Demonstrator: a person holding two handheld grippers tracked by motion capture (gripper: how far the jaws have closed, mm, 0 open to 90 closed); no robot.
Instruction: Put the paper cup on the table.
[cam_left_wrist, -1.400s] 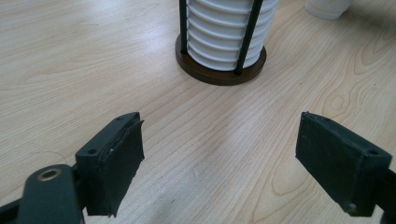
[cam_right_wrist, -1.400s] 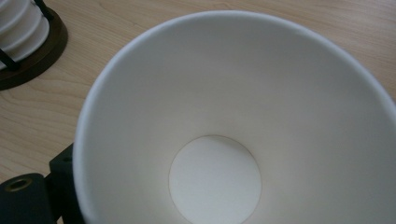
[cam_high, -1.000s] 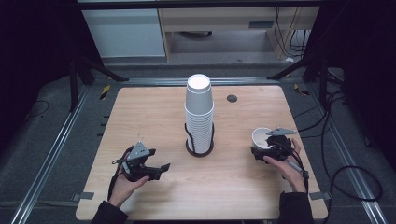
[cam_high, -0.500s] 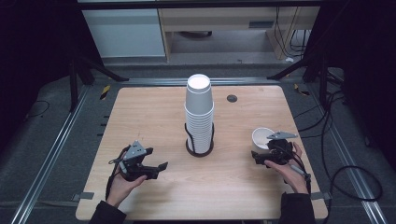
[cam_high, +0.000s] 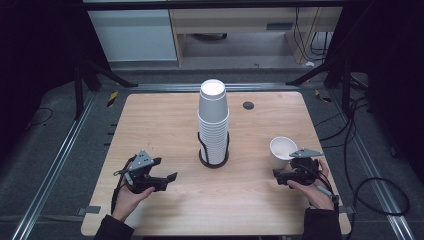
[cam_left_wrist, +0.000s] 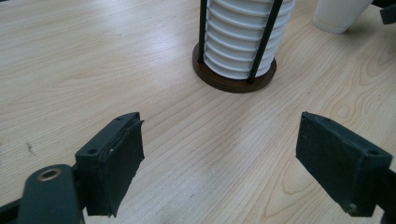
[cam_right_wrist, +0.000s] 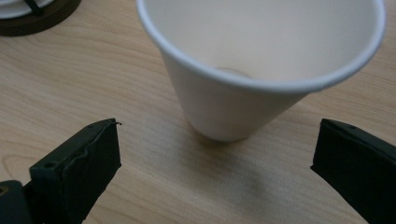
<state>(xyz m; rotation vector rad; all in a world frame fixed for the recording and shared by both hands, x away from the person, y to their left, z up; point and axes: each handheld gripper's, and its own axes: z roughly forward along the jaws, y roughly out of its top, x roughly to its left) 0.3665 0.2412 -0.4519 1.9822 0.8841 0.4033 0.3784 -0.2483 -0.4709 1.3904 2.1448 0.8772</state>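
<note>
Two hand-held grippers rest low over a wooden table (cam_high: 165, 125), one to either side of the landmark used throughout, a tall stack of white paper cups (cam_high: 213, 120) standing upside down in a dark round holder (cam_high: 214, 161) at the table's middle. Right of the stack and slightly nearer the person stands a single white paper cup (cam_high: 282, 151), upright on its base with its mouth open upward, well apart from the holder. Right gripper (cam_high: 280, 176): held in the person's right hand (cam_high: 312, 187) on the near side of the single cup, jaws spread wide and gripping nothing; in the right gripper view the cup (cam_right_wrist: 261, 70) stands just beyond the jaw tips, centred on the gap between them and touching neither, with the holder's edge (cam_right_wrist: 39, 16) at the upper left corner. Left gripper (cam_high: 167, 180): held in the person's left hand (cam_high: 131, 196) on the left of the stack and nearer the person, well apart from it, jaws likewise spread wide and empty above bare wood; in the left gripper view the ribbed rims of the stacked cups (cam_left_wrist: 243, 35) rise between the holder's thin black uprights, and the single cup's base (cam_left_wrist: 337, 16) shows beyond the stack at the upper right. Behind the stack, toward the far edge of the table, lies a small dark round spot (cam_high: 248, 105).
</note>
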